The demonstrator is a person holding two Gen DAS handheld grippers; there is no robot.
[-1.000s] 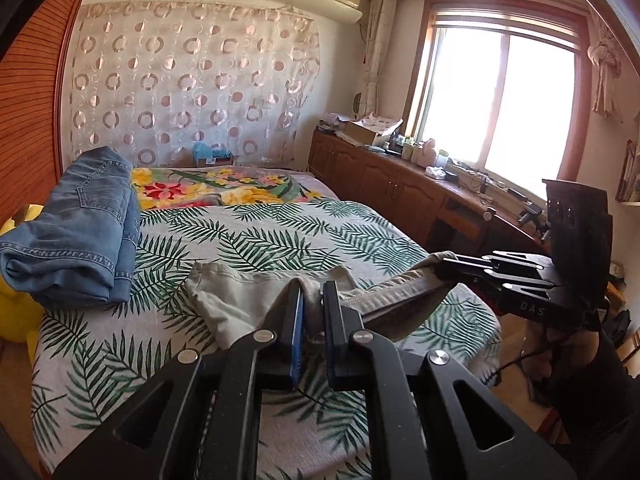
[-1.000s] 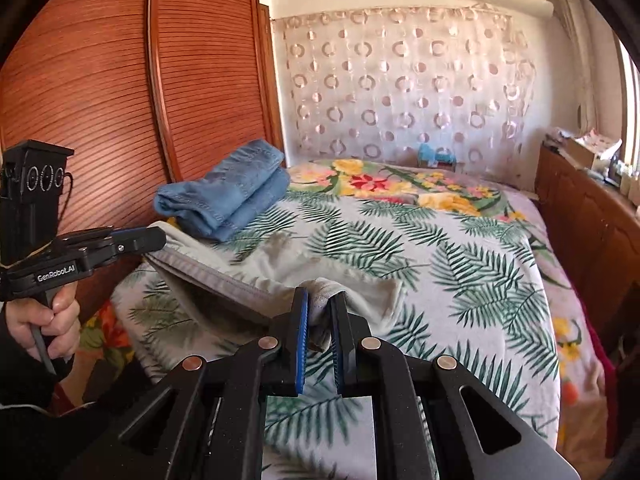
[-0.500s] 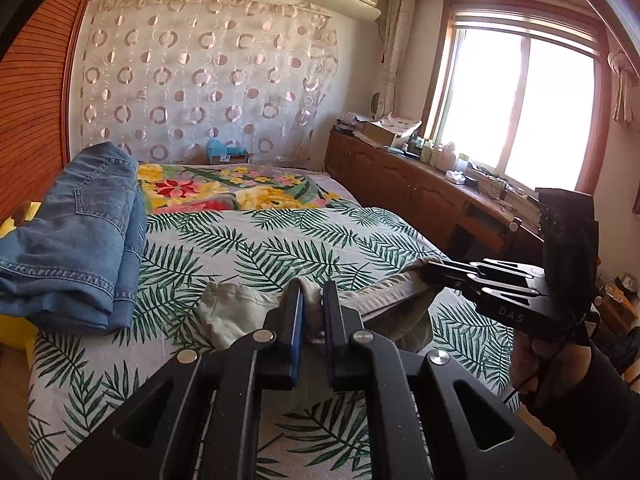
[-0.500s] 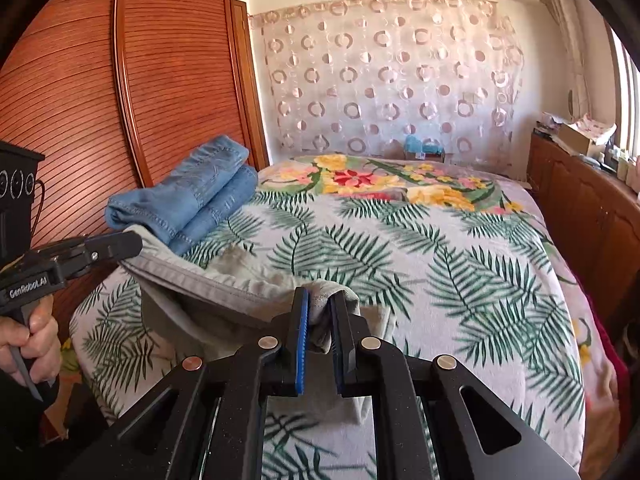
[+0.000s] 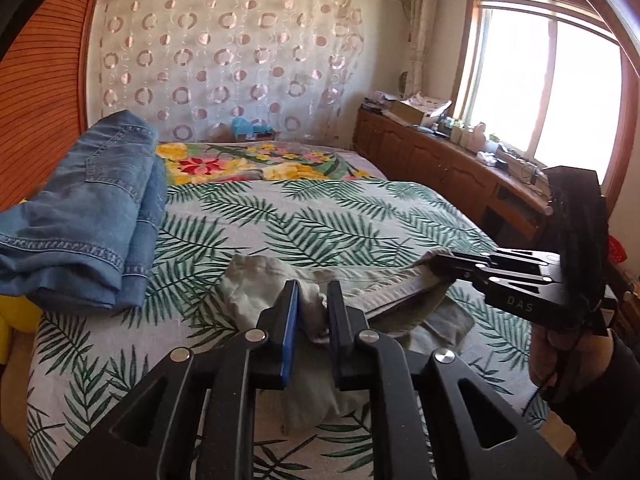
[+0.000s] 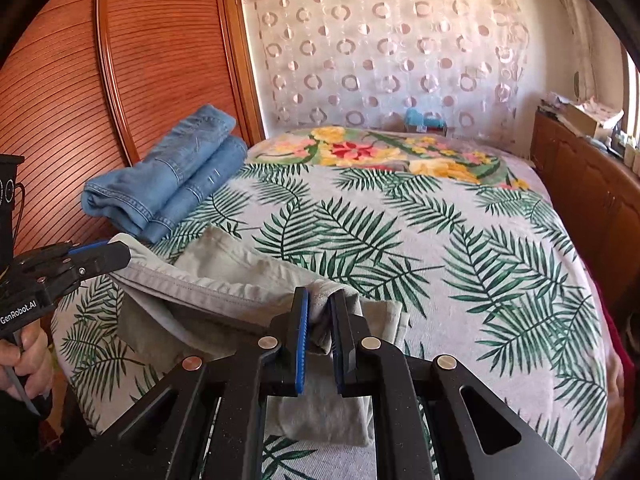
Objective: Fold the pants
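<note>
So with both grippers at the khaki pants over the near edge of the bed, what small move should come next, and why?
Probably finish the release. The khaki pants already lie folded on the bedspread; the left gripper has just been opening, cloth loose between its pads. The right gripper is shut on the pants' edge, so open it and draw both back.

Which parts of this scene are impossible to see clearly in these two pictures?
- Near edge of the beige pants: left wrist view, hidden behind the left gripper.
- Same in the right wrist view, behind the right gripper.
- Items on the cabinet: too small.
- Outside the window: overexposed.
</note>
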